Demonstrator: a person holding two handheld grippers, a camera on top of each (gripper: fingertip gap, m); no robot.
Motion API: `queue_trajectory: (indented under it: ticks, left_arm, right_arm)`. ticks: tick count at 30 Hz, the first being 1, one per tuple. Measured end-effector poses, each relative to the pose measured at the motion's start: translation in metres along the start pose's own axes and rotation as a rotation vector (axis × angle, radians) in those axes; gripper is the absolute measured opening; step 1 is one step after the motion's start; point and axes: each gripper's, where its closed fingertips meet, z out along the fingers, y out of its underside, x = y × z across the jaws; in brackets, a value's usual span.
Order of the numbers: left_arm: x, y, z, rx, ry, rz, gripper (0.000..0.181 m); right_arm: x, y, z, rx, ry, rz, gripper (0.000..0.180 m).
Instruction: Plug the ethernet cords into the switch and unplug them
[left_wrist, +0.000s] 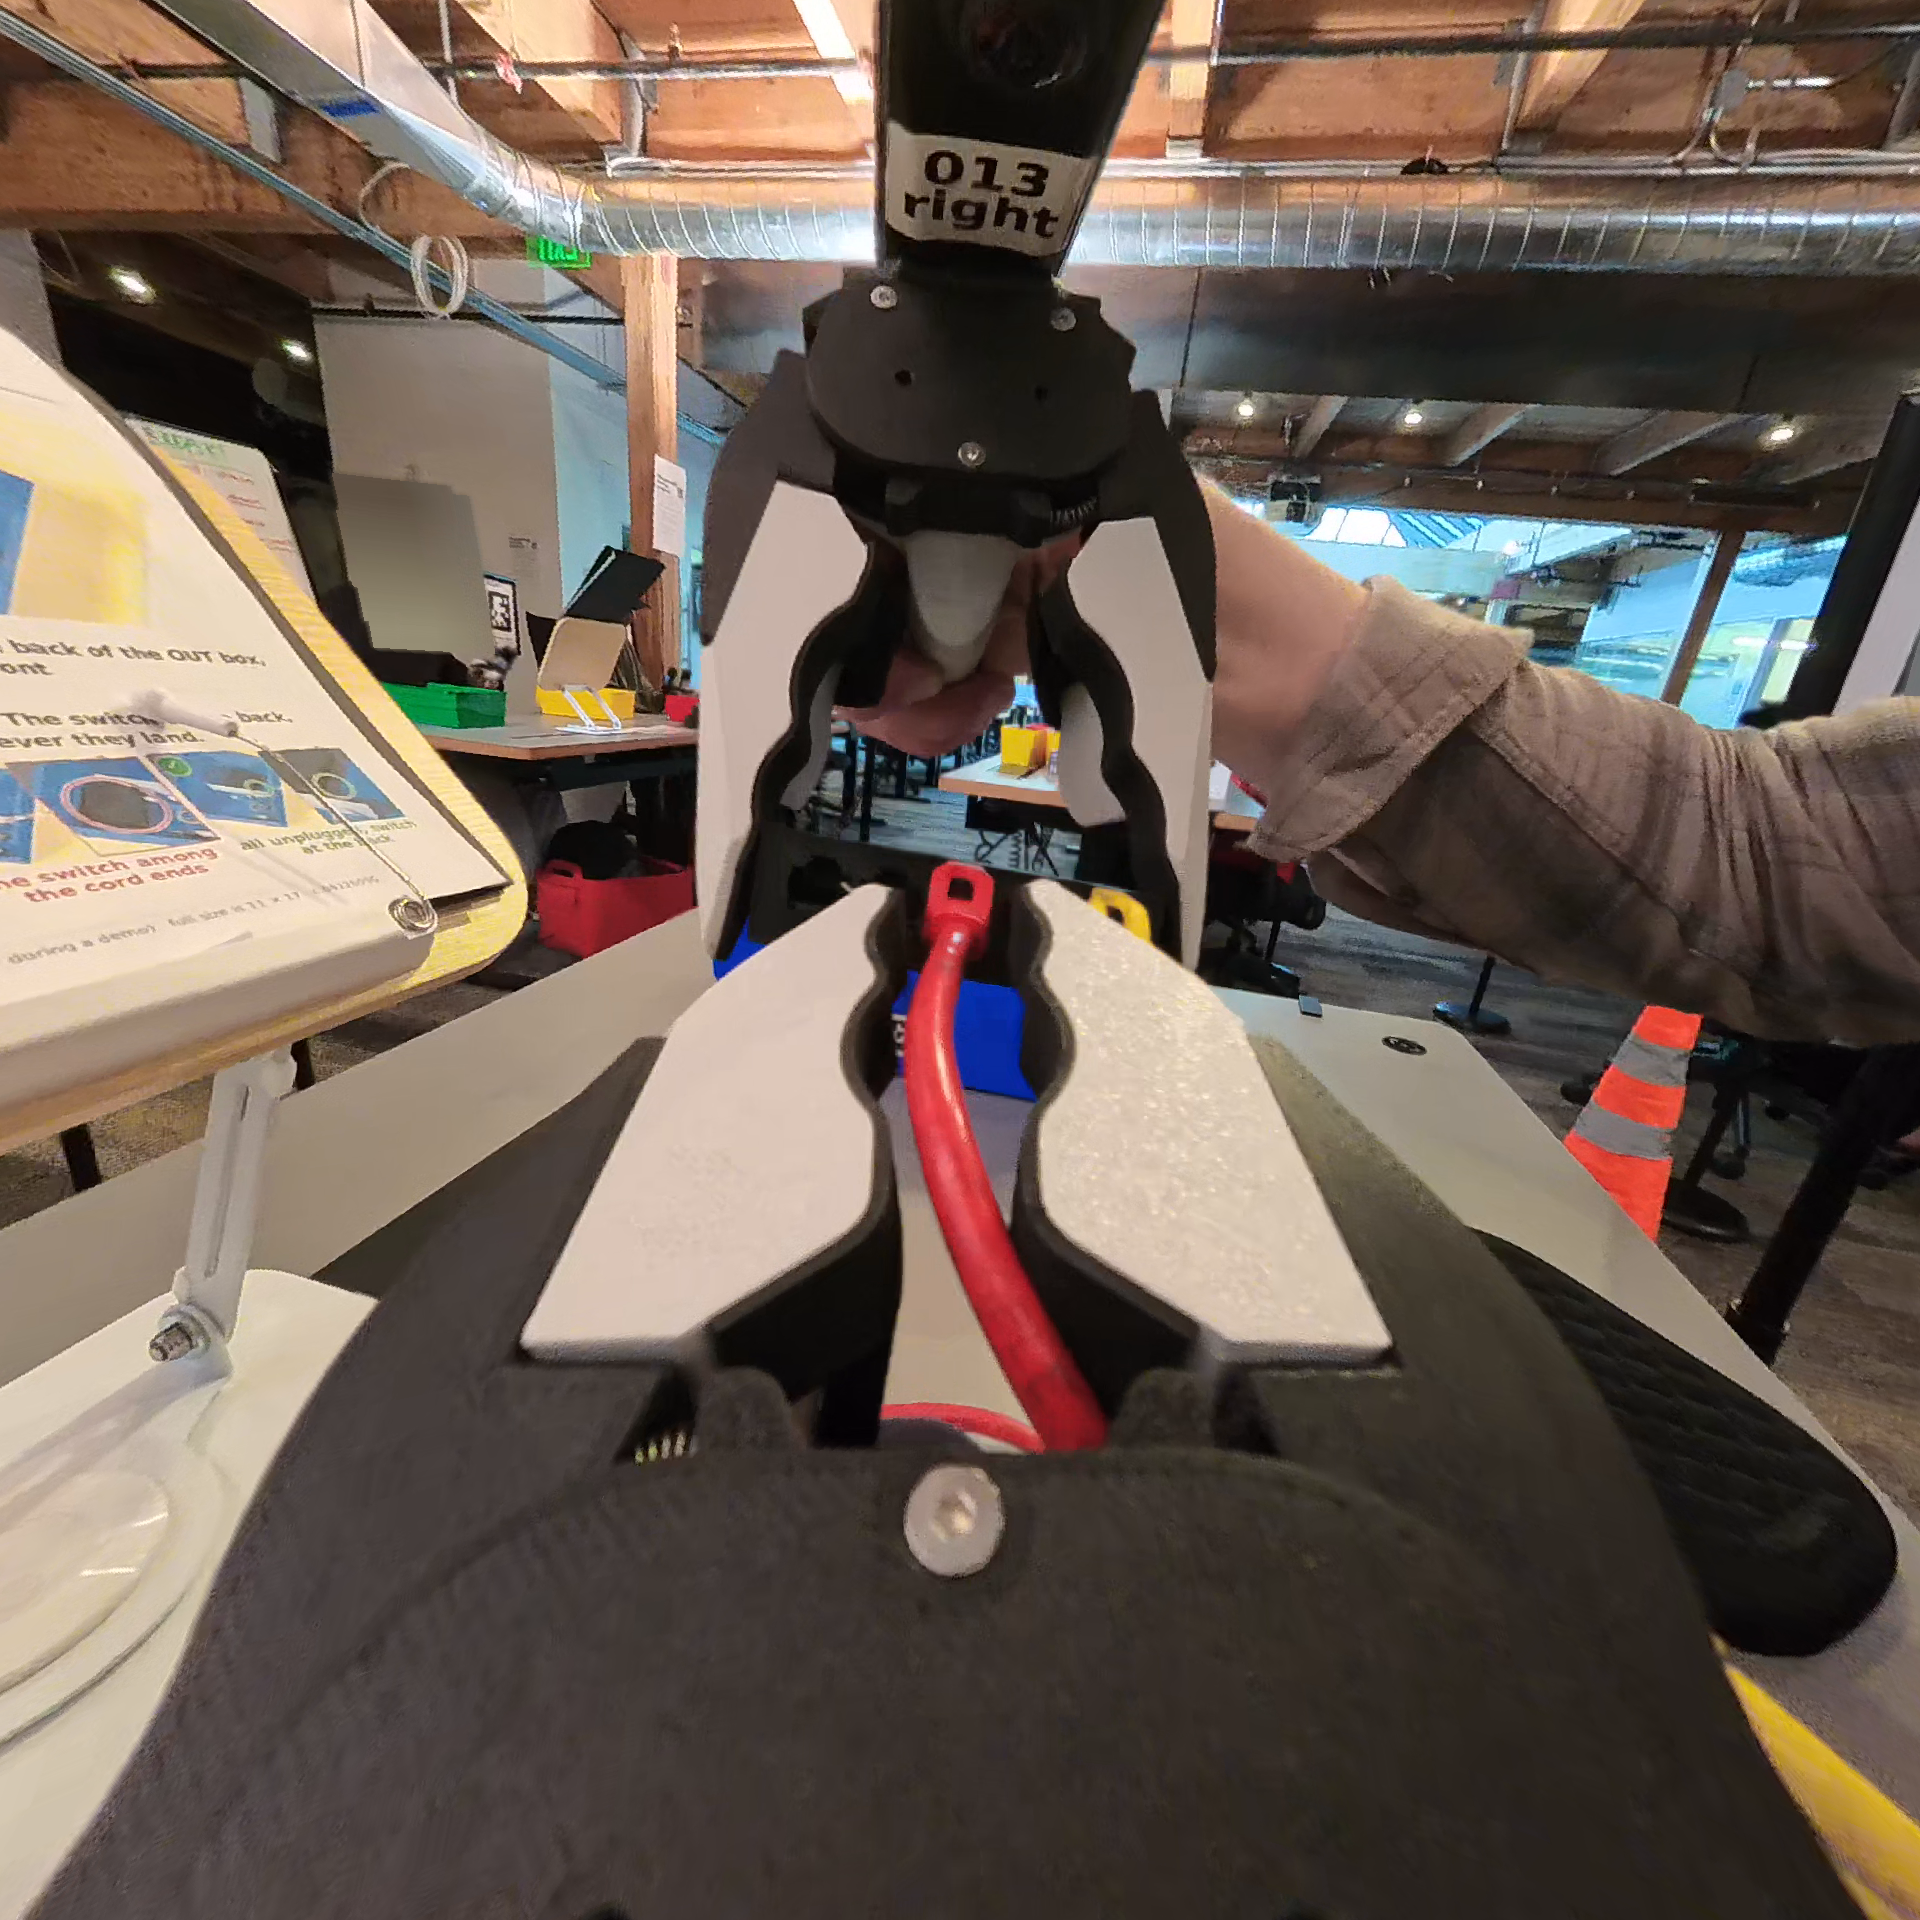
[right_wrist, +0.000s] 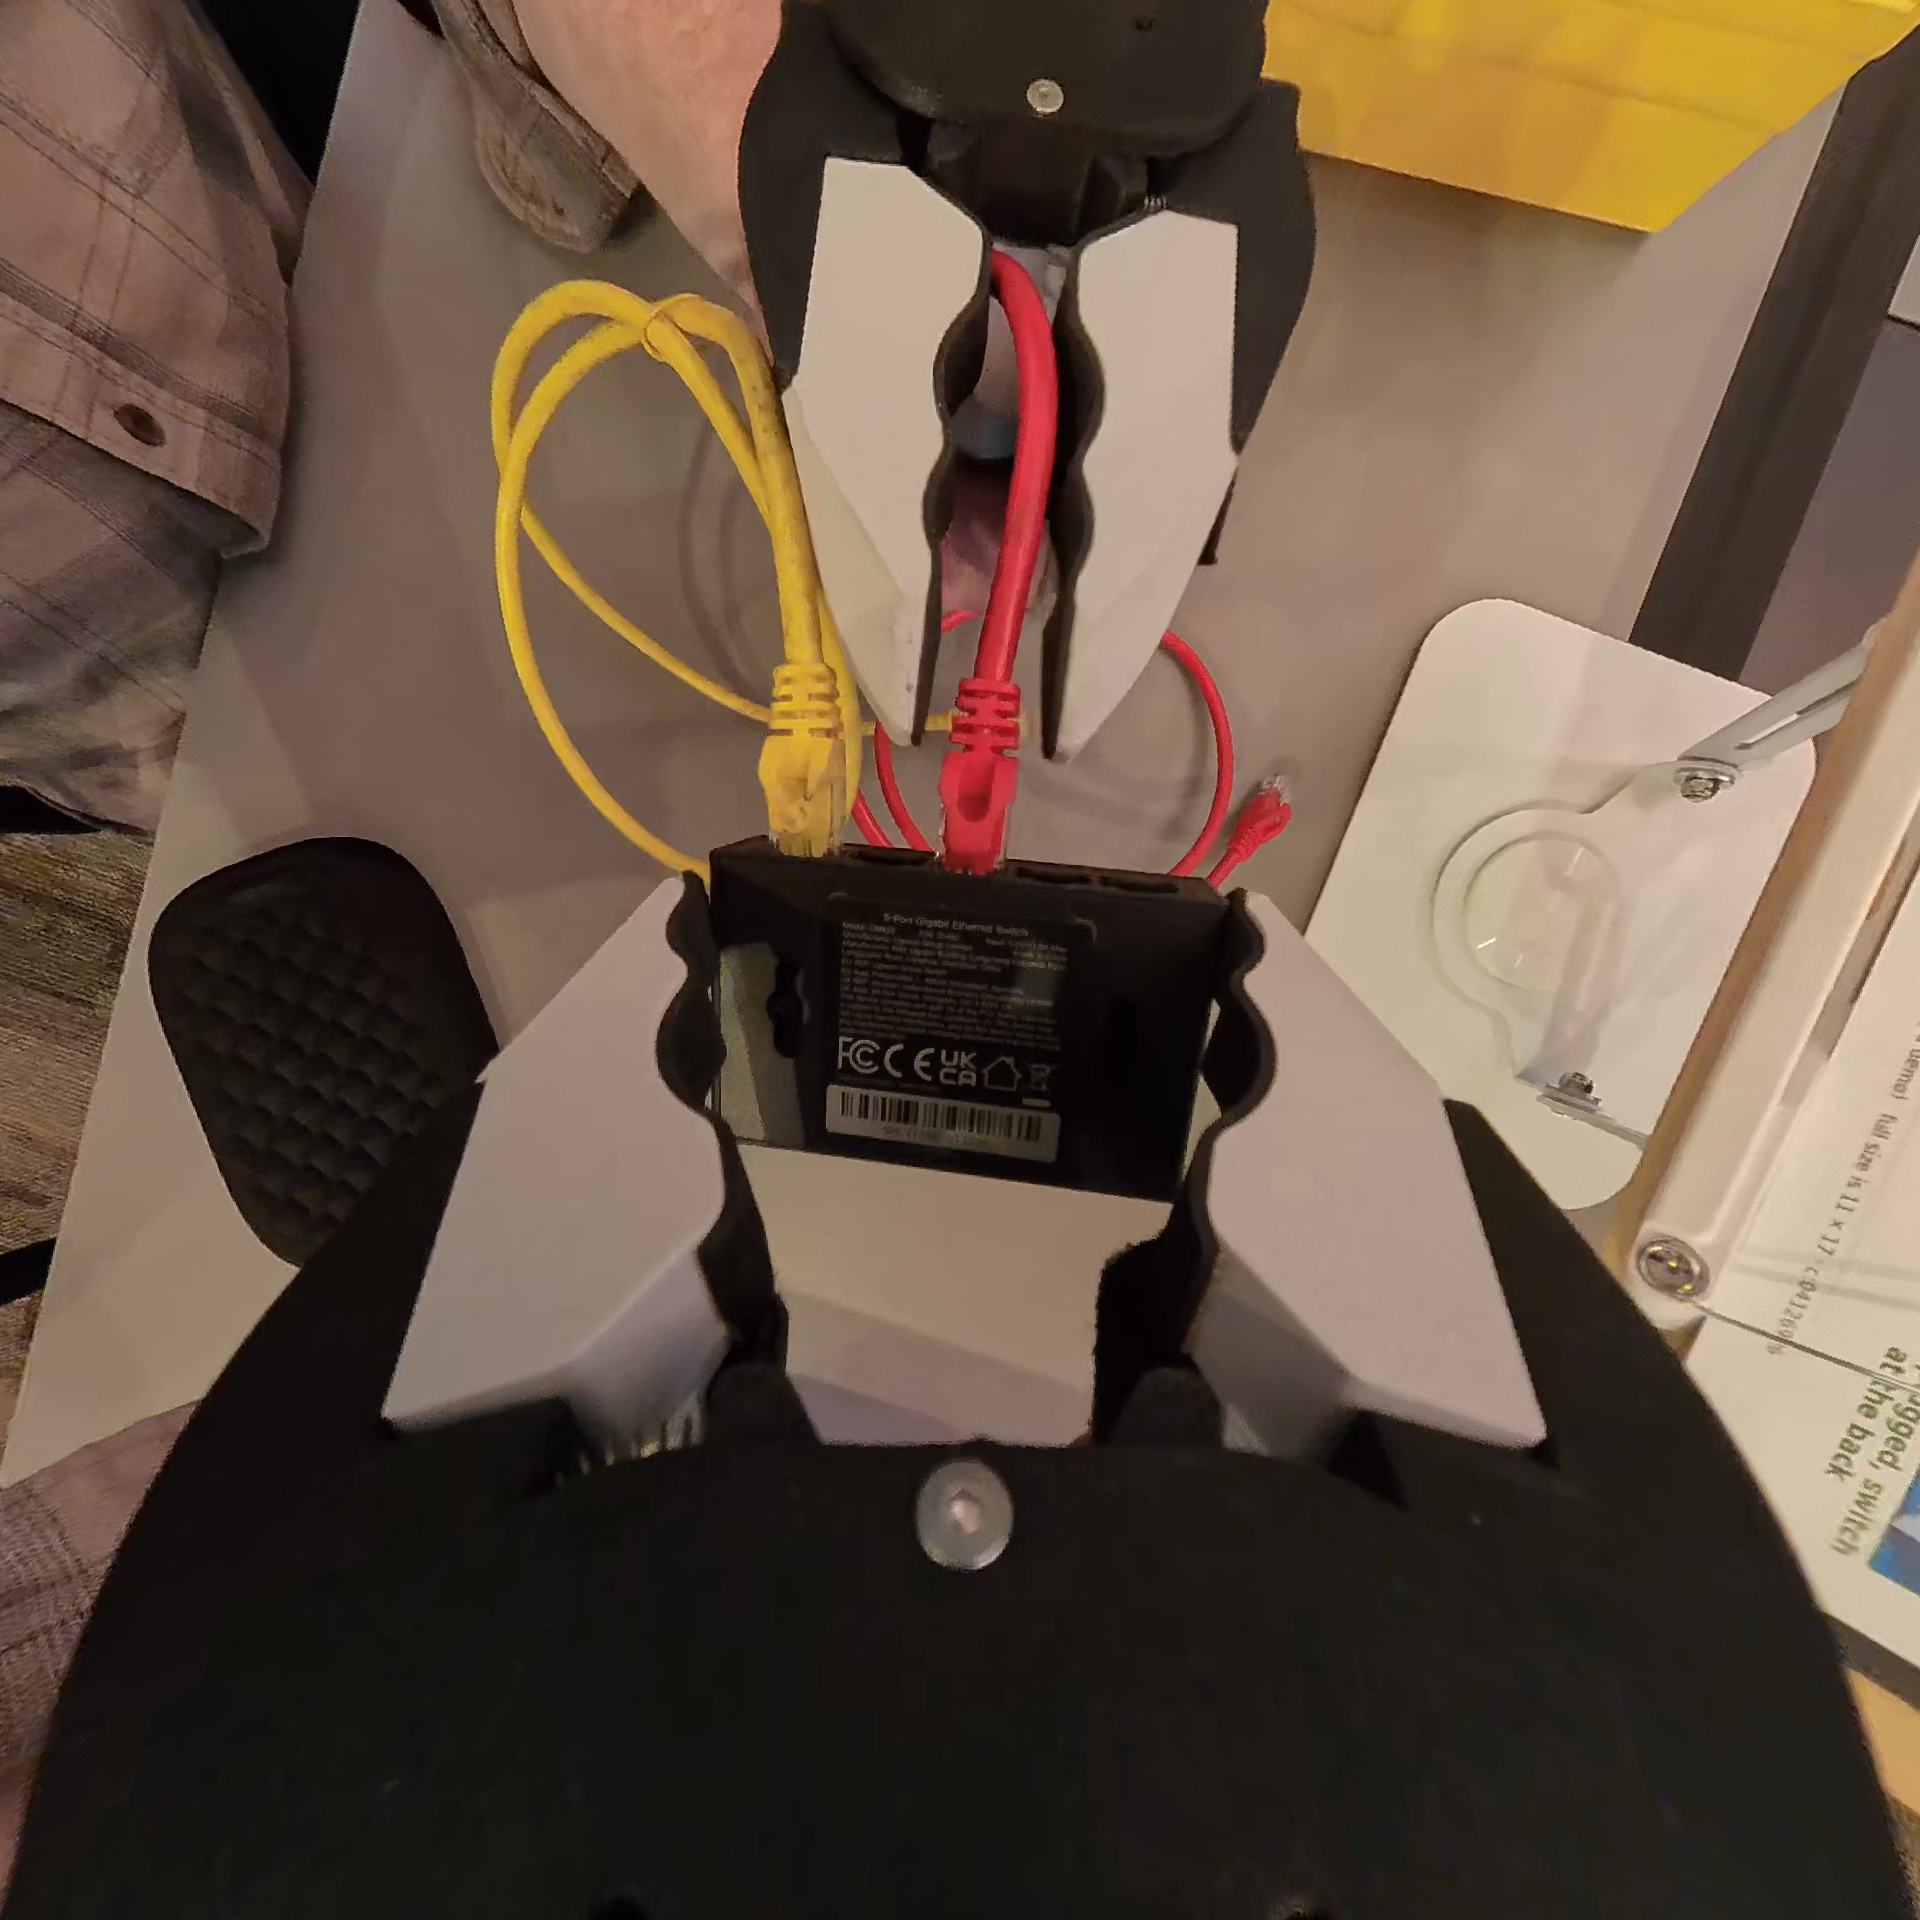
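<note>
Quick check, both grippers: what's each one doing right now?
Left gripper: shut on the red cord, just behind its plug.
Right gripper: shut on the black switch, gripping its sides.

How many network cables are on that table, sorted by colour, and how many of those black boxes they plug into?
Yellow cables: 1, the yellow cord, one end plugged into the switch.
Red cables: 1, the red cord, one end in the switch, its other plug lying loose.
Black boxes: 1, the switch, held in the right gripper.
Total: 3.
</note>
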Motion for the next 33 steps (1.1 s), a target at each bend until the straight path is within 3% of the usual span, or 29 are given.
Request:
queue_trajectory:
  ticks: [10,15,23,33]
  left_arm:
    - [0.007,-0.015,-0.004,-0.094,0.07,0.083,0.042]
    - [-0.008,-0.016,-0.01,-0.172,-0.028,0.193,0.038]
    - [-0.031,-0.034,-0.026,-0.155,-0.15,0.218,0.025]
    - [-0.037,-0.053,-0.038,-0.121,-0.194,0.249,0.009]
  right_arm:
    - [-0.005,0.024,0.008,0.027,0.0,0.056,0.095]
    - [-0.01,0.035,0.019,0.04,-0.009,0.082,0.095]
    - [-0.01,0.058,0.055,0.025,-0.025,0.154,0.095]
    - [-0.003,0.072,0.106,-0.043,-0.016,0.19,0.094]
